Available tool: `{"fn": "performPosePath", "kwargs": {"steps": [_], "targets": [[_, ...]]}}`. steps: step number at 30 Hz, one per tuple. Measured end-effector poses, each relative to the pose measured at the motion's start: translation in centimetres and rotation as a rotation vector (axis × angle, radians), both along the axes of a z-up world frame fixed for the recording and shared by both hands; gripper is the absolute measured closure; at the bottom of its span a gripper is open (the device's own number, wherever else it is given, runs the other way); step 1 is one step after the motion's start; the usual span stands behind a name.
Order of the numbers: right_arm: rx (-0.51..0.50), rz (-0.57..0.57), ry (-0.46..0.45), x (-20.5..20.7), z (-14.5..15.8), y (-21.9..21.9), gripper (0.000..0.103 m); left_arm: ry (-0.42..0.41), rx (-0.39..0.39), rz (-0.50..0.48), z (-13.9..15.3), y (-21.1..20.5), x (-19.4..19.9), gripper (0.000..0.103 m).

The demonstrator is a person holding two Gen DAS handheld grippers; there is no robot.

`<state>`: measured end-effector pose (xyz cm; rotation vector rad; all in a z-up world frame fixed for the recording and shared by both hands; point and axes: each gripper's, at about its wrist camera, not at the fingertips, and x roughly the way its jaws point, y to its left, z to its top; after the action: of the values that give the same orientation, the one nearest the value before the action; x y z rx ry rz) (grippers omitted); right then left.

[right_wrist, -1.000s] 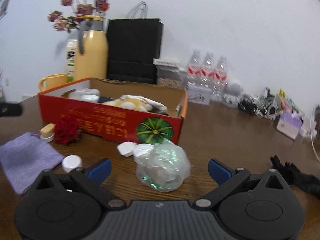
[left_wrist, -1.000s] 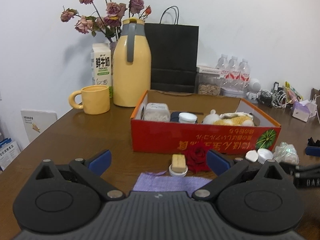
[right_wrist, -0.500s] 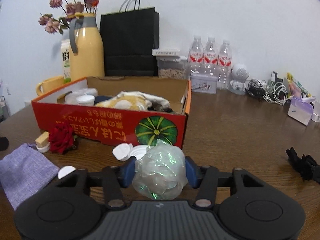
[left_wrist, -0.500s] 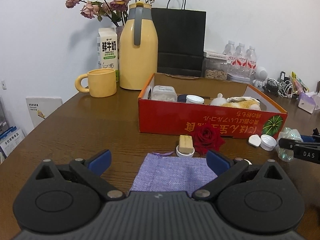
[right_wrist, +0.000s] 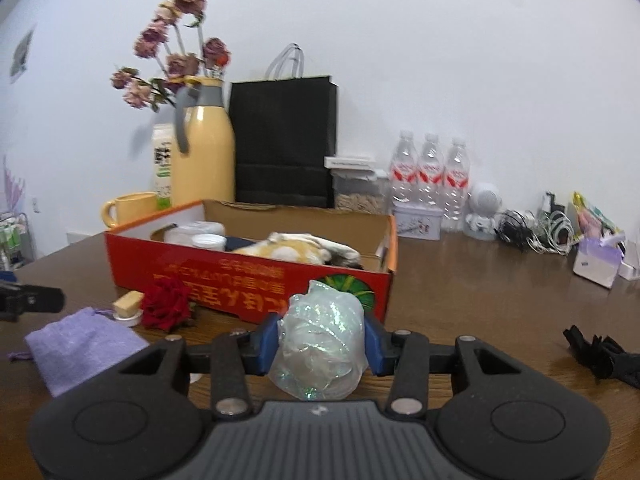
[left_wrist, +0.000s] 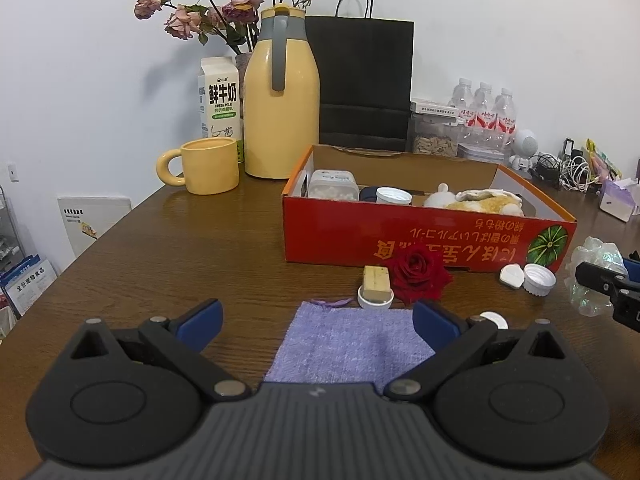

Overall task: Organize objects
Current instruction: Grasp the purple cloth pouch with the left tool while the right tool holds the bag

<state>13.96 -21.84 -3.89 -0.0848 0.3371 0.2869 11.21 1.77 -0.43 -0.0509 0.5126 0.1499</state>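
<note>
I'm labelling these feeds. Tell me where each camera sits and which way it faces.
Left wrist: on the left tool, open, low over the purple pouch, facing the red box.
Right wrist: on the right tool, shut on the crumpled plastic wrap, facing the same box.
Shared: box, red rose, yellow jug.

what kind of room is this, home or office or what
Probably a home or small office table used for everything: a yellow thermos jug and mug, dried roses, water bottles and tangled charger cables.
</note>
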Motion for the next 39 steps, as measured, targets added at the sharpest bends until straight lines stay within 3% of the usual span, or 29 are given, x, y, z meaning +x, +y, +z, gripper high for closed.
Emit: {"fn": "performPosePath", "kwargs": {"steps": [7,13,16,17,25,29,32,34,36,39], "targets": [[-0.015,0.019,-0.013,-0.7,0.1,0.9,0.061,0.054,-0.011,-0.043,-0.9,0.0,-0.1,0.000],[-0.019,0.008,-0.010,-0.7,0.0,0.9,0.061,0.106,-0.020,-0.148,-2.0,-0.9,1.0,0.000],[-0.022,0.005,-0.008,-0.7,0.0,1.0,0.061,0.183,-0.003,-0.158,-3.5,-1.3,2.5,0.000],[-0.022,0.004,-0.007,-0.7,0.0,1.0,0.061,0.165,0.030,-0.152,-3.7,-1.6,2.5,0.000],[-0.018,-0.004,0.005,-0.5,-0.1,0.8,0.060,0.164,0.023,-0.166,-3.8,-1.6,2.2,0.001],[-0.016,-0.010,0.005,-0.5,-0.1,0.7,0.060,0.143,0.027,-0.179,-3.7,-2.0,1.6,0.013],[-0.016,-0.014,0.004,-0.5,-0.1,0.7,0.060,0.121,0.028,-0.182,-3.6,-2.4,0.9,0.029],[-0.016,-0.018,0.003,-0.5,-0.1,0.7,0.060,0.104,0.035,-0.184,-3.6,-2.7,0.3,0.054],[-0.015,-0.020,0.004,-0.5,-0.1,0.7,0.060,0.087,0.045,-0.182,-3.6,-3.1,-0.3,0.070],[-0.016,-0.023,0.005,-0.5,0.0,0.6,0.060,0.059,0.045,-0.183,-3.3,-3.3,-1.2,0.083]]}}
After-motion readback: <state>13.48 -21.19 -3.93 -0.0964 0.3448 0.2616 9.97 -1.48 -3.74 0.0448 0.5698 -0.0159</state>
